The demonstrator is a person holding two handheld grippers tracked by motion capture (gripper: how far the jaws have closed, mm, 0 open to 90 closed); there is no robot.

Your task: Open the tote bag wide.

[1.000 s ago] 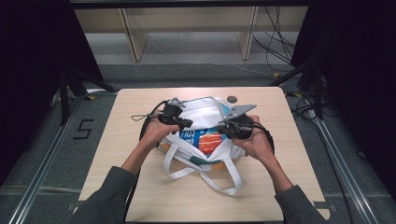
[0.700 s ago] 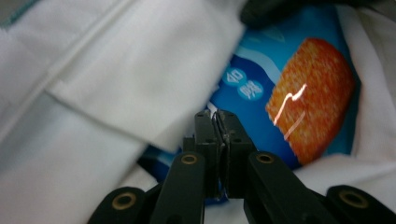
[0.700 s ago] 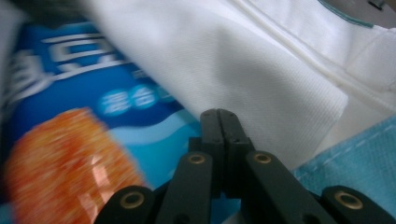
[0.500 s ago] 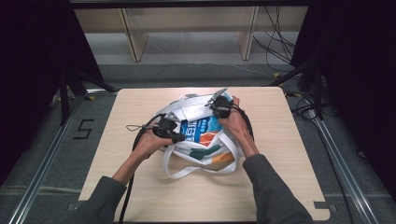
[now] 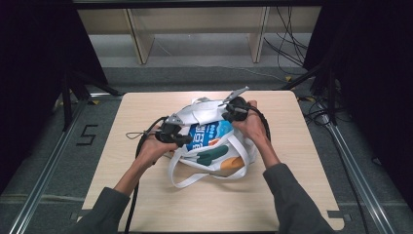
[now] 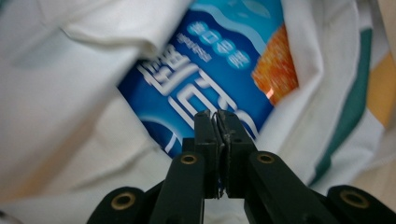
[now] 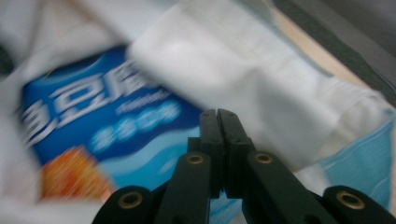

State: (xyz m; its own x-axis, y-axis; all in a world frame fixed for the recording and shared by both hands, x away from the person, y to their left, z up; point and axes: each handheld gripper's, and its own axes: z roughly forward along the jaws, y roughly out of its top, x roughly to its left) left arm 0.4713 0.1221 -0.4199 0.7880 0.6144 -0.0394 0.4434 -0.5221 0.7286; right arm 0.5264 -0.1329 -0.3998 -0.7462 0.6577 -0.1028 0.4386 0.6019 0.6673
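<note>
left gripper [image 5: 187, 141] at the near-left edge of the white tote bag [image 5: 199, 111], jaws fully together, nothing visible between them. in the left gripper view, same gripper [image 6: 217, 119] pointed at the blue packet [image 6: 210, 70] inside the bag's mouth, tips over the packet's white lettering; contact with the packet not determinable. white fabric [image 6: 60, 93] folded along the left of that view, a green and an orange stripe on the fabric at the right.

right gripper [image 5: 225, 116] at the far-right edge of the bag, also closed with no gap and nothing clamped. in the right gripper view, gripper [image 7: 217, 116] aimed across the blue packet [image 7: 93, 126], a white fold of the bag [image 7: 233, 70] lying over the packet's upper right; view blurred, contact not determinable.

bag lying flat near the middle of the wooden table [image 5: 146, 204], mouth spread between the two grippers, blue packet [image 5: 207, 134] showing in the opening. white handles [image 5: 195, 178] looped on the table toward the person. left hand [image 5: 153, 151] and right hand [image 5: 251, 124] on either side of the bag.
</note>
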